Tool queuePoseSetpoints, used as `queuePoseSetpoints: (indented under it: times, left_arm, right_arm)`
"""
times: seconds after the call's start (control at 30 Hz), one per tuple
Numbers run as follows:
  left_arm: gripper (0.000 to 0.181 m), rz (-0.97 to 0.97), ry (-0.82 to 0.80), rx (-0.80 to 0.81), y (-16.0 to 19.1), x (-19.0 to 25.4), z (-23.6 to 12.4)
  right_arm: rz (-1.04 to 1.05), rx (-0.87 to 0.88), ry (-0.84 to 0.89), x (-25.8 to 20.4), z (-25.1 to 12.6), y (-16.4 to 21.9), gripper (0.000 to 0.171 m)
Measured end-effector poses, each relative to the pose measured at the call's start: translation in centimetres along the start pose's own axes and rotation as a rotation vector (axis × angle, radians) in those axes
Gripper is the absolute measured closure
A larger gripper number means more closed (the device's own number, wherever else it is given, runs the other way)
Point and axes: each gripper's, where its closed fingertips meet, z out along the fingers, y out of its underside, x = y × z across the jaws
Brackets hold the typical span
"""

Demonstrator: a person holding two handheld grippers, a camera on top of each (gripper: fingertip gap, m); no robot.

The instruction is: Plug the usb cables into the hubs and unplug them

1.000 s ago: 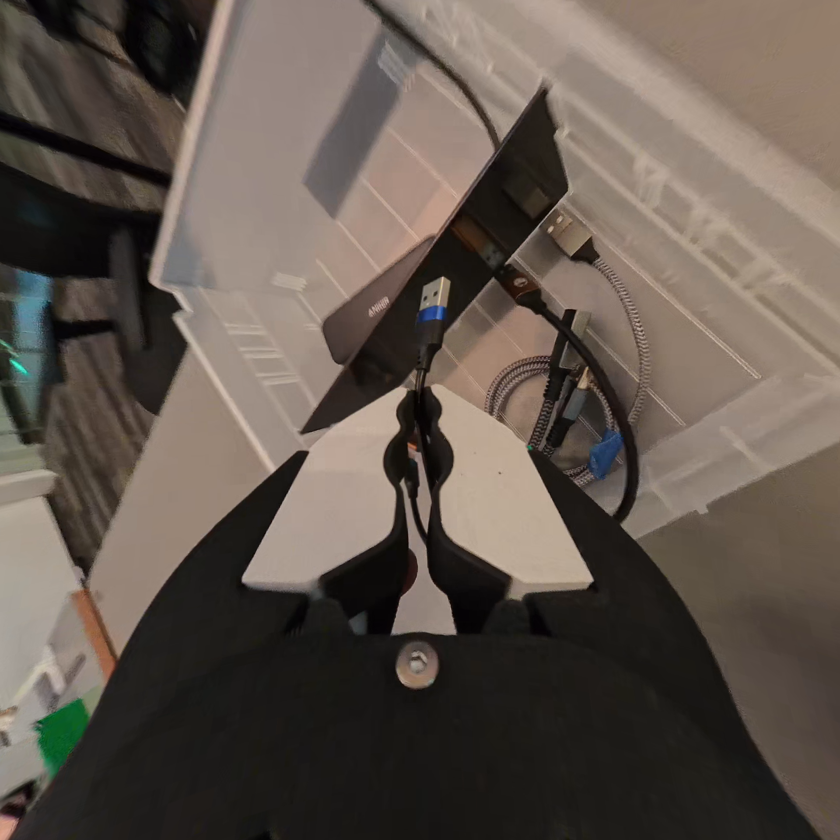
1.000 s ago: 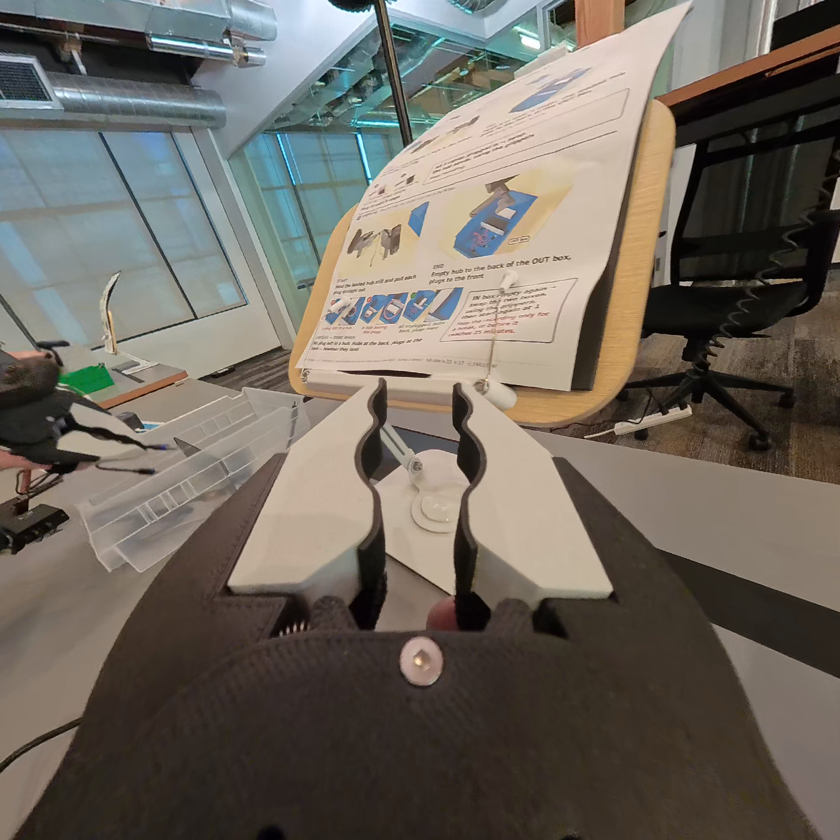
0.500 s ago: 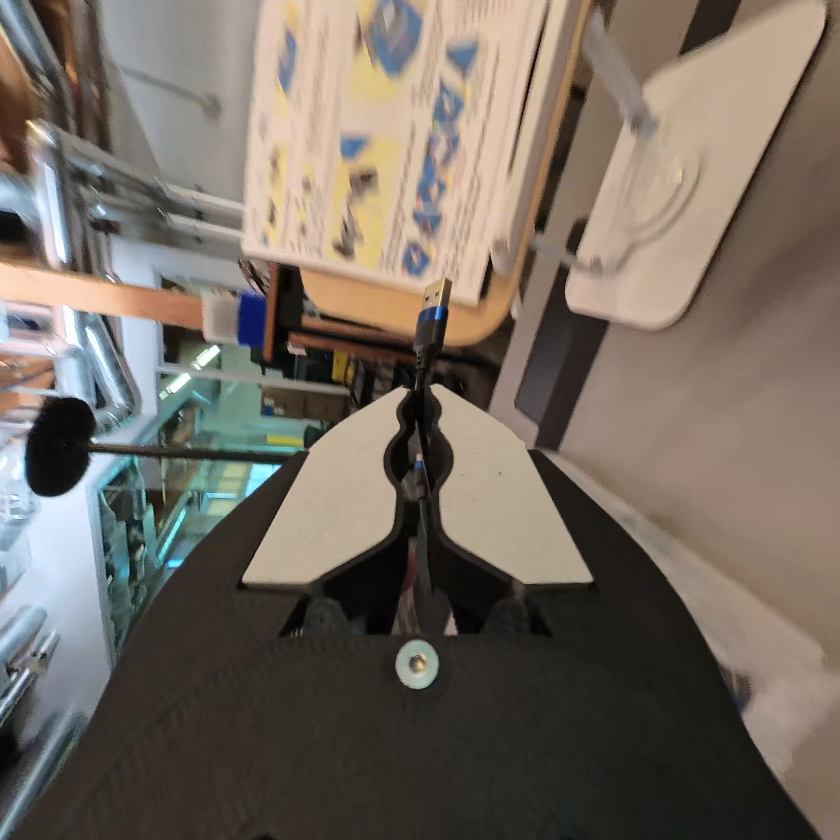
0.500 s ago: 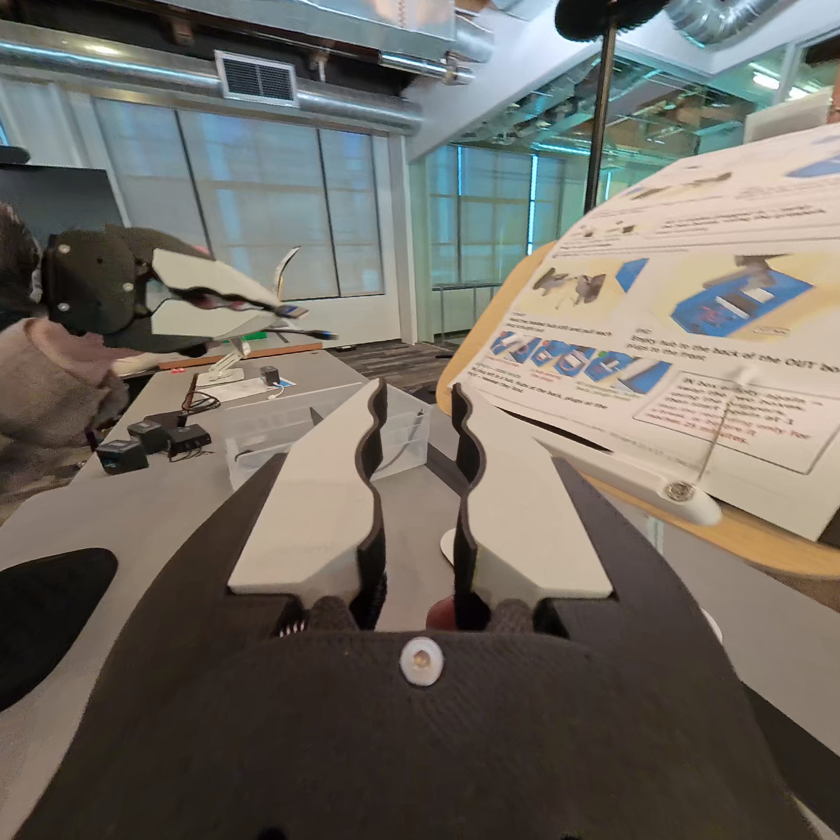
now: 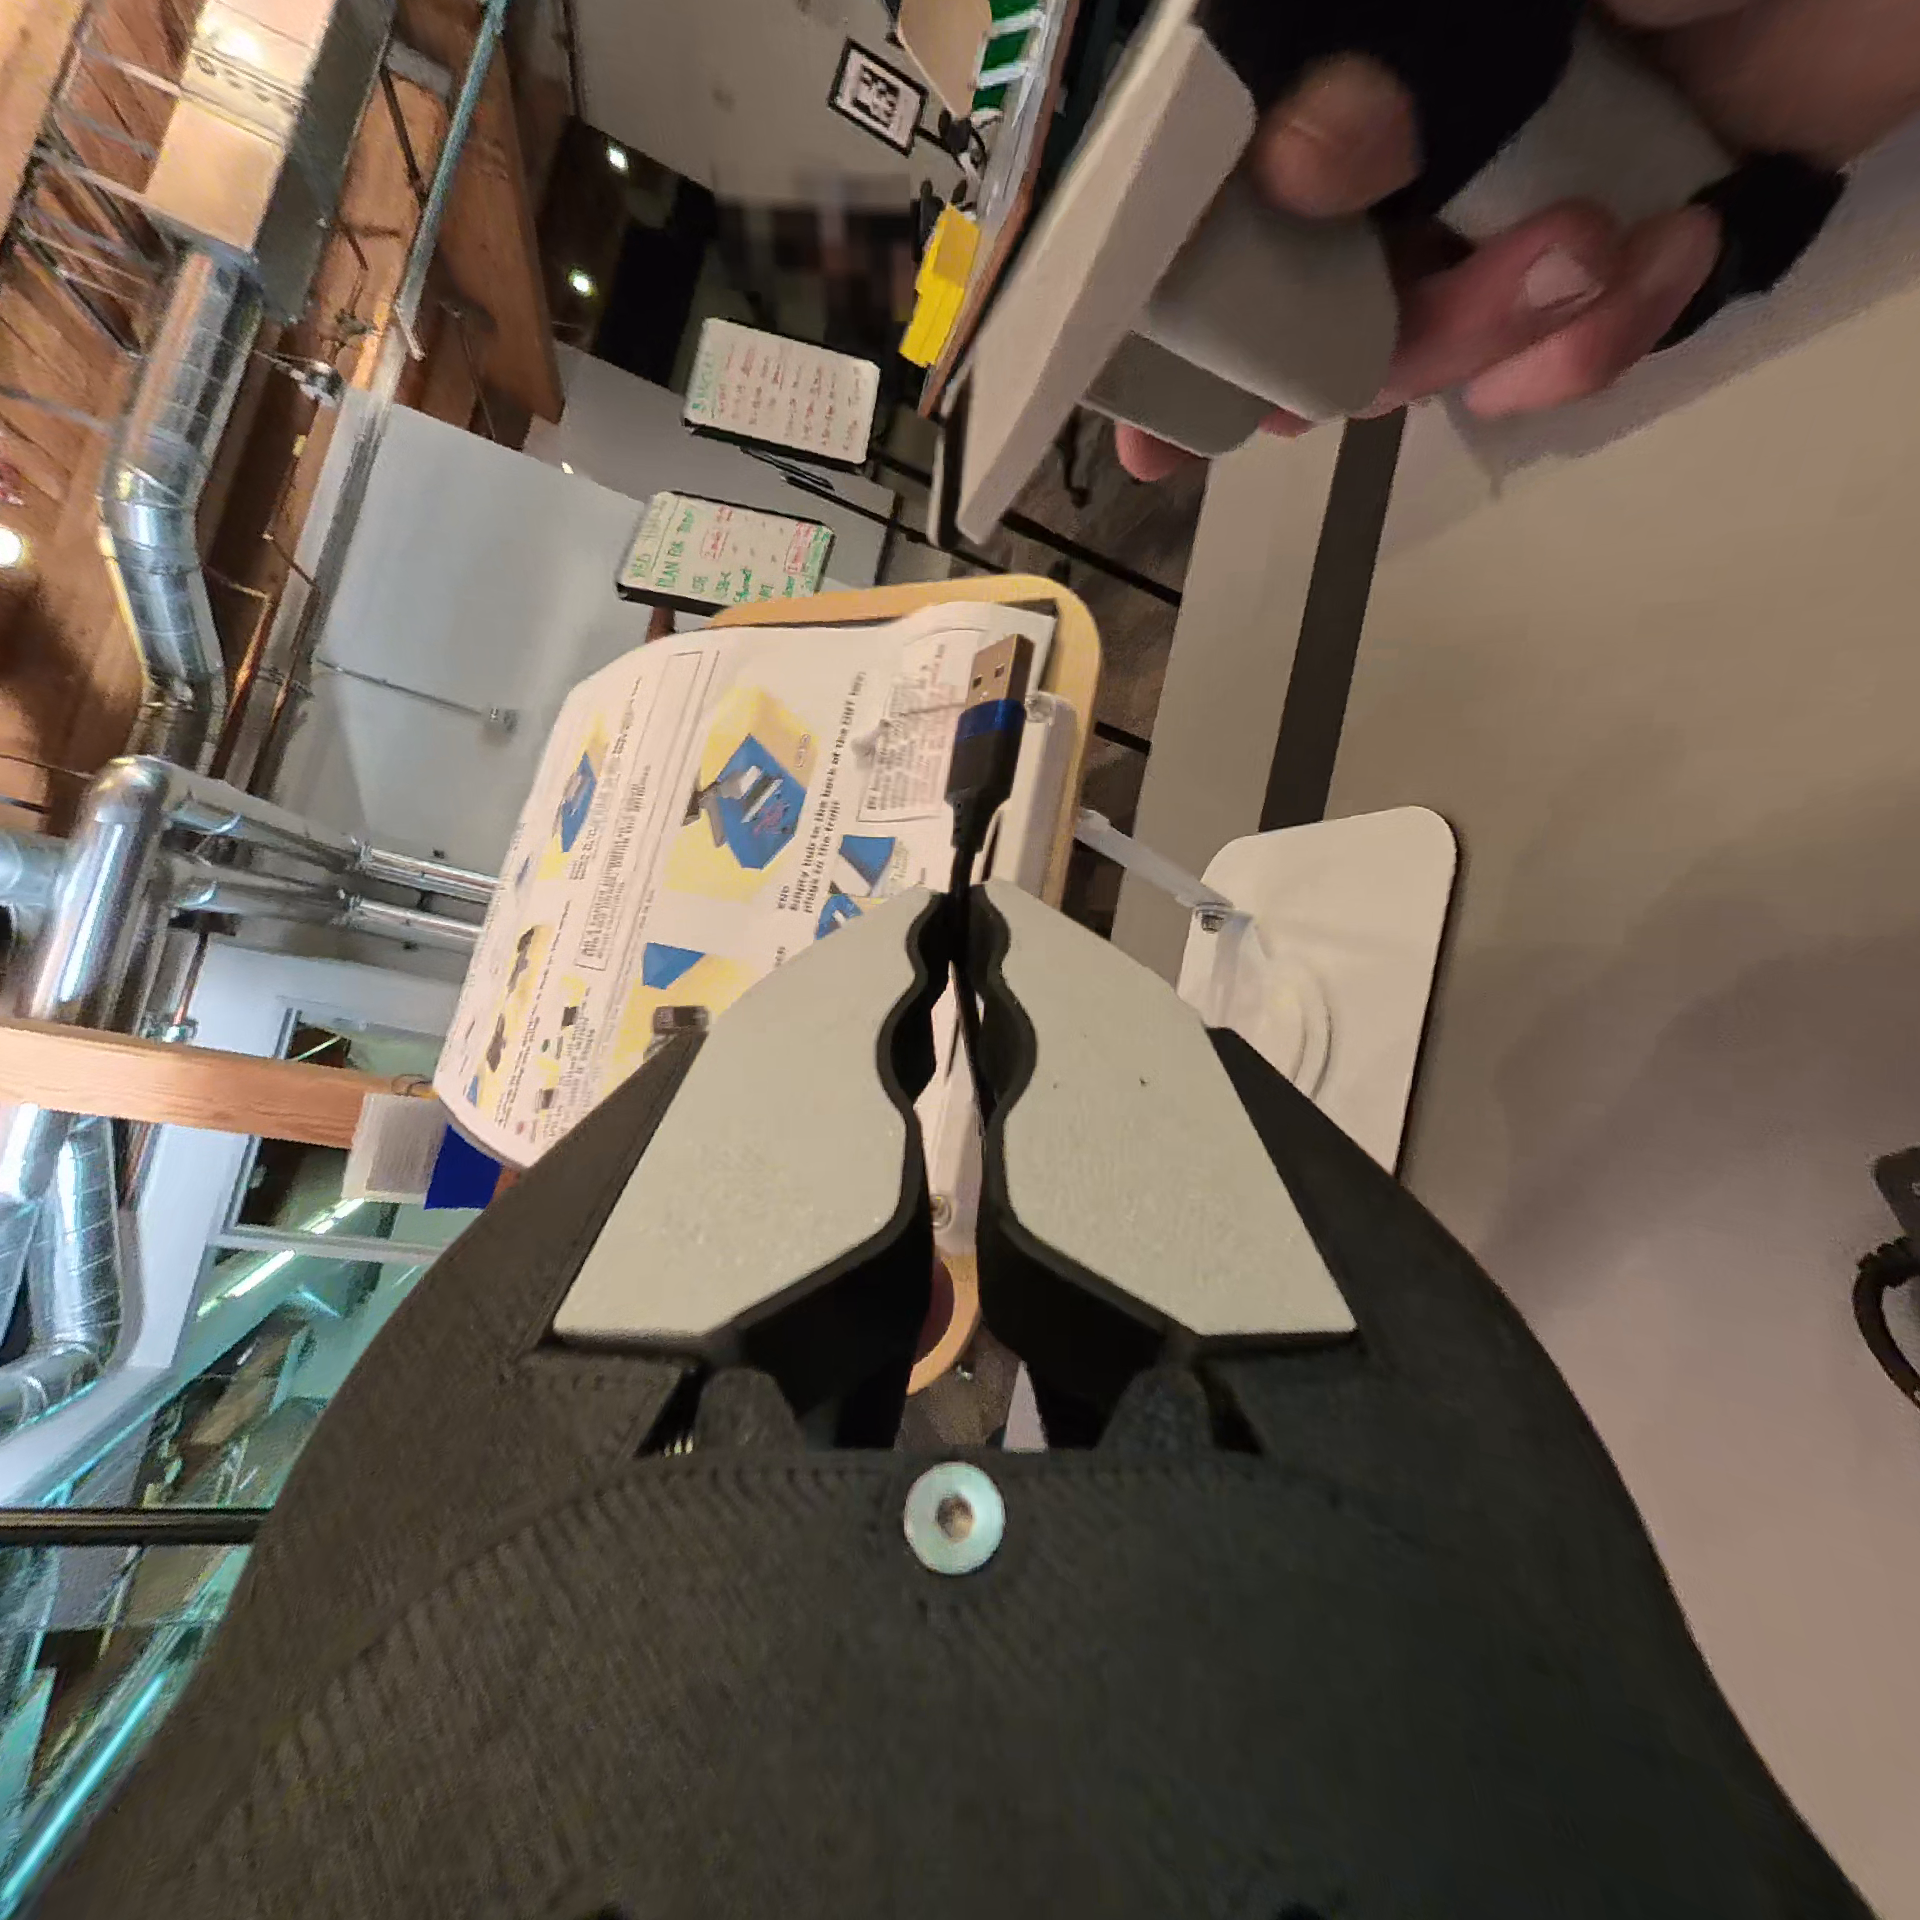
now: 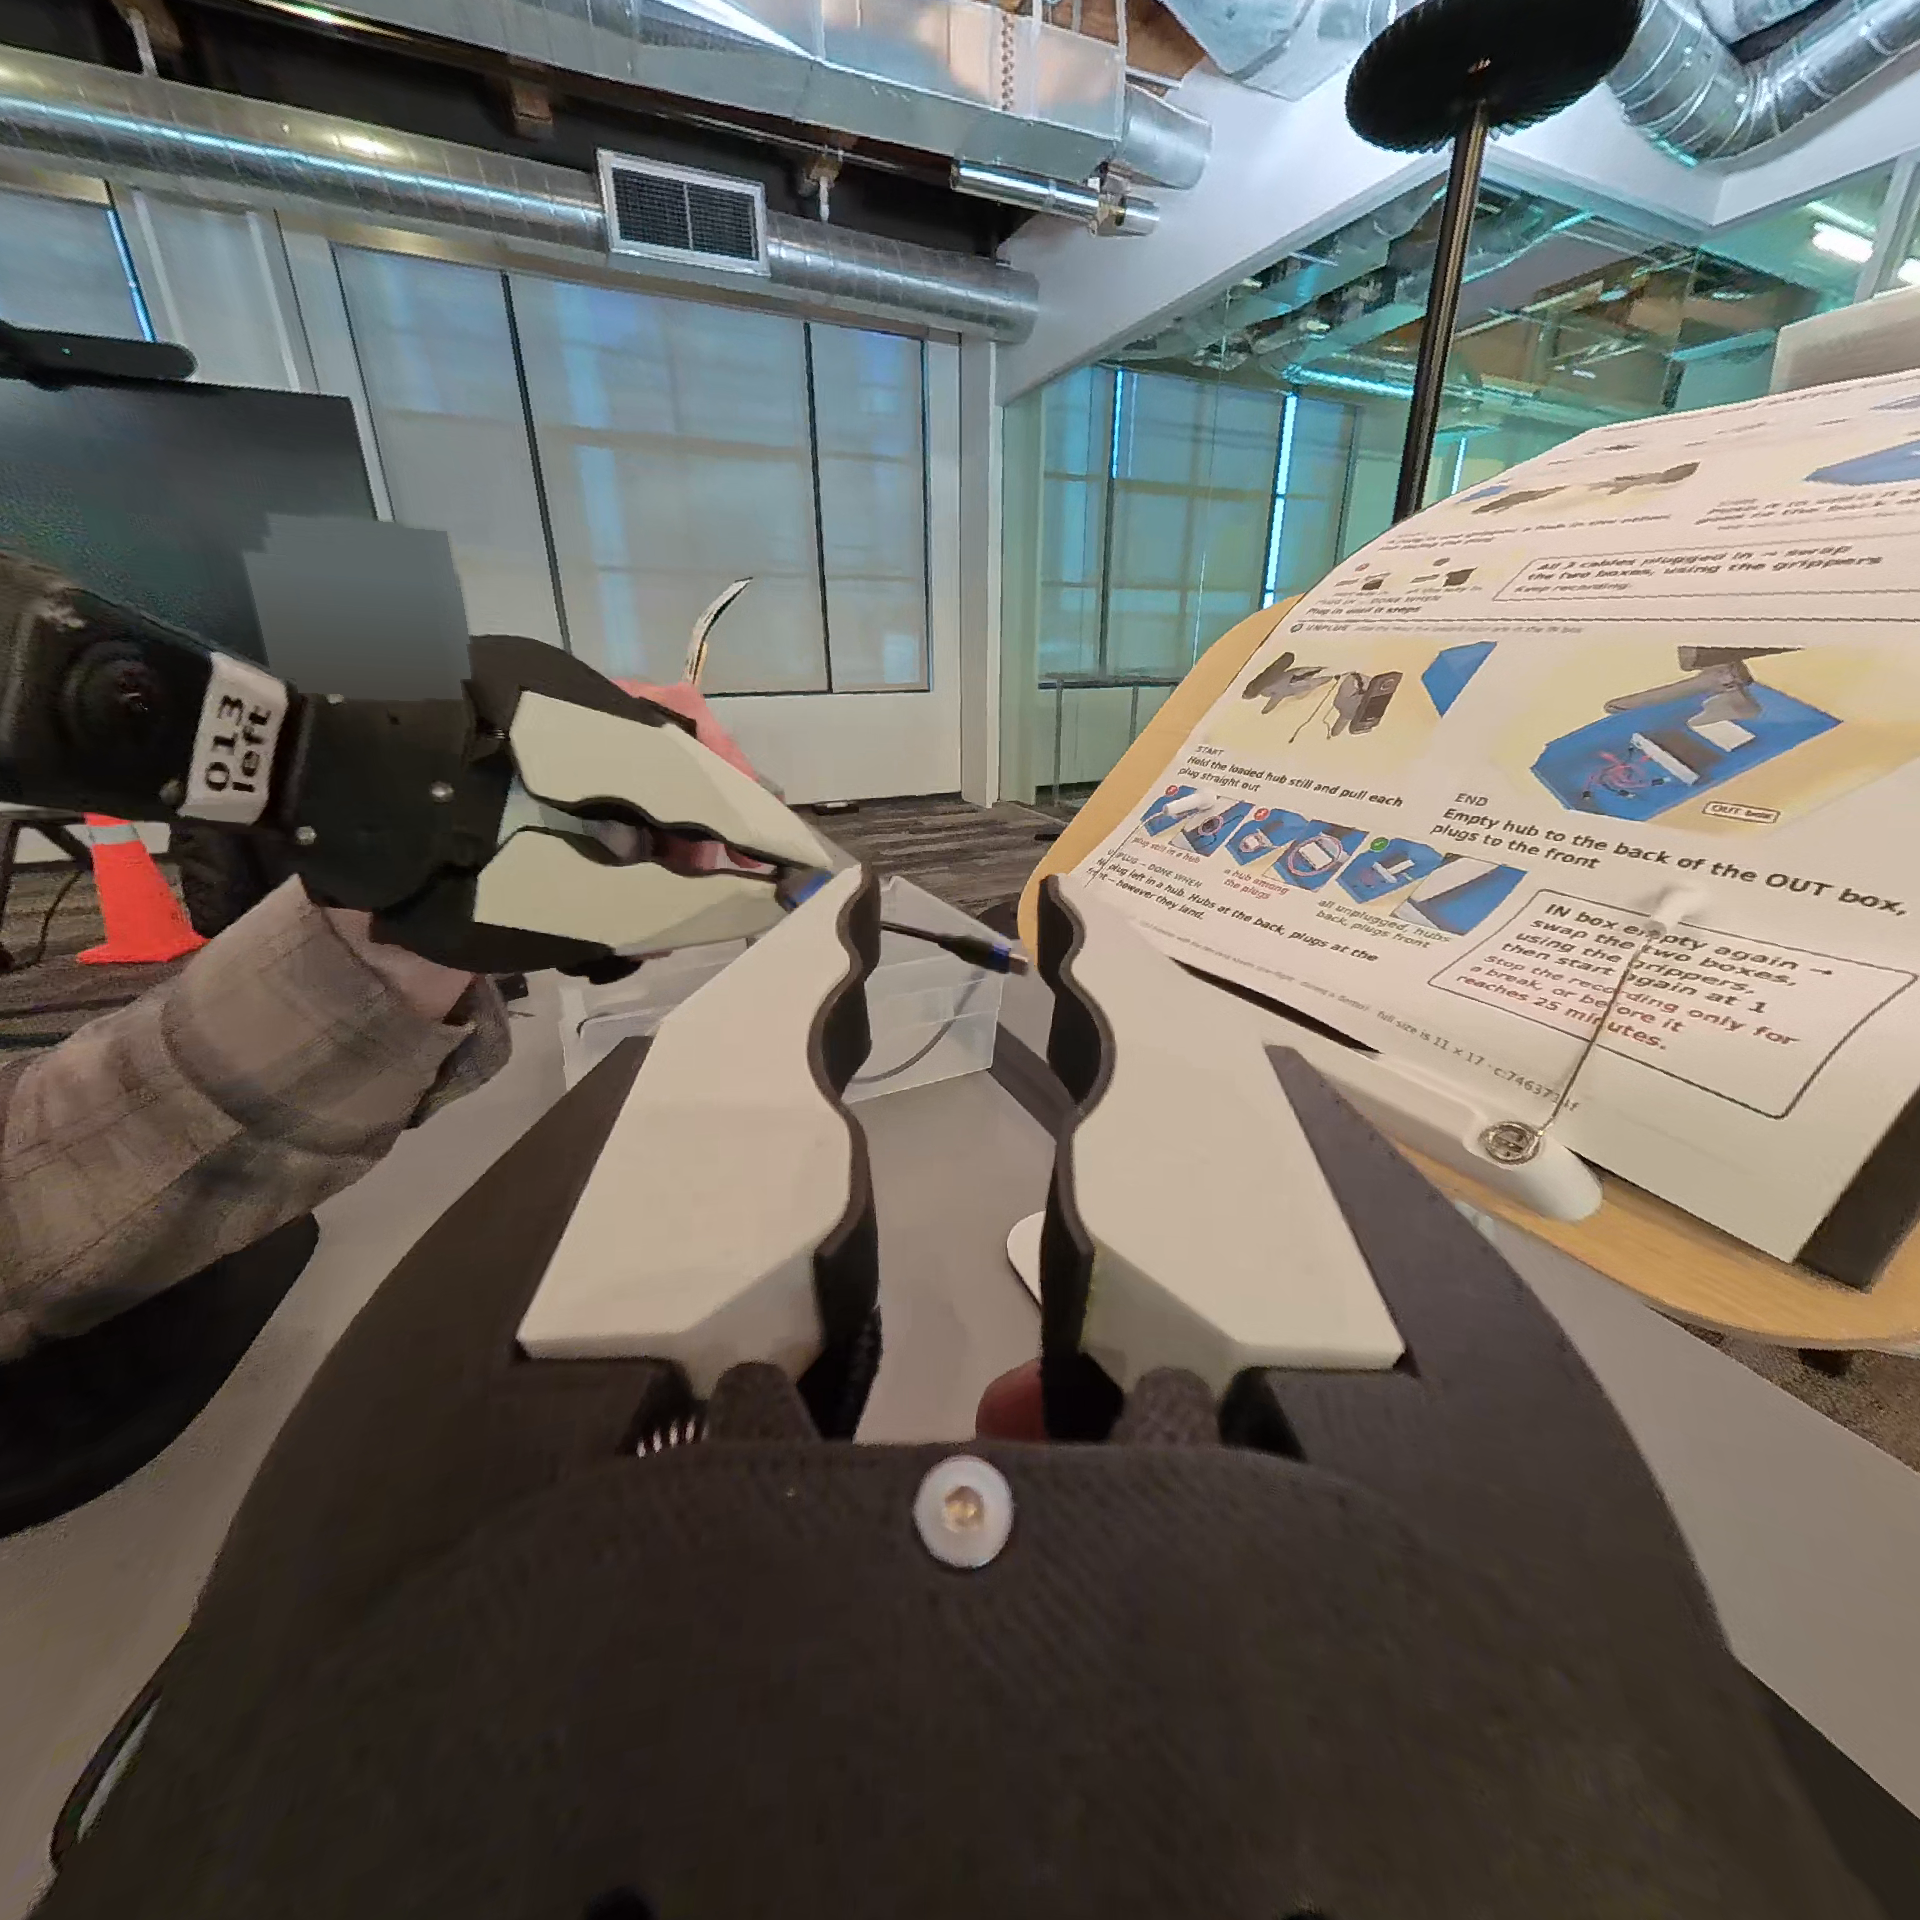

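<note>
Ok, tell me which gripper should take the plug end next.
Right, probably: the right gripper is open and empty, with the usb cable plug tip between its fingertips. The left gripper already pinches the cord.

Open-plan office or lab: exposed ceiling ducts (image 6: 499, 177), glass partitions (image 6: 1184, 582), whiteboards (image 5: 779, 390), grey work surface (image 5: 1662, 727)

The left hand-held gripper (image 5: 961, 914) was pinched together at the tips, rolled onto its side and raised. The right hand-held gripper (image 6: 951, 914) stood level with its fingers parted, tips pointing toward the left one. A hand (image 5: 1455, 260) gripped the right gripper.
</note>
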Motion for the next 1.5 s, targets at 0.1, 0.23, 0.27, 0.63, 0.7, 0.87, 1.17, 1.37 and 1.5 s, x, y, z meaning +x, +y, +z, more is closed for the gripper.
queuePoseSetpoints:
  times: [0.1,0.23,0.27,0.63,0.7,0.87,1.17,1.37,1.5]
  left_arm:
    - [0.179,0.010,0.008,-0.009,0.8,0.3,0.2]
    - [0.179,0.042,0.017,-0.001,1.2,0.6,-0.1]
    - [0.179,0.045,0.013,-0.005,1.3,0.4,-0.1]
    - [0.179,0.107,-0.009,0.026,-0.4,0.1,-1.2]
    - [0.179,0.103,0.008,0.032,-0.6,0.4,-1.2]
    - [0.179,0.080,0.025,0.029,-0.2,0.6,-1.1]
    - [0.178,0.057,0.004,0.054,0.0,0.5,-0.9]
    - [0.160,0.048,-0.062,0.082,-0.5,-0.3,-0.8]
    - [0.156,0.154,-0.159,0.065,-0.8,-1.0,-0.7]
  right_arm:
    - [-0.007,-0.017,-0.031,-0.6,0.4,0.5,0.143]
    - [-0.021,-0.029,-0.087,-2.2,1.3,0.7,0.142]
    - [-0.020,-0.037,-0.097,-2.5,1.5,0.8,0.140]
    - [-0.056,-0.080,-0.173,-4.8,2.6,1.5,0.149]
    - [-0.077,-0.095,-0.172,-5.0,2.8,1.8,0.153]
    - [-0.082,-0.091,-0.190,-5.3,2.9,1.9,0.157]
    - [-0.003,-0.050,-0.210,-5.2,3.0,1.6,0.158]
    - [0.150,0.005,-0.218,-4.8,3.4,1.0,0.158]
    - [0.254,-0.001,-0.236,-4.8,3.9,1.4,0.158]
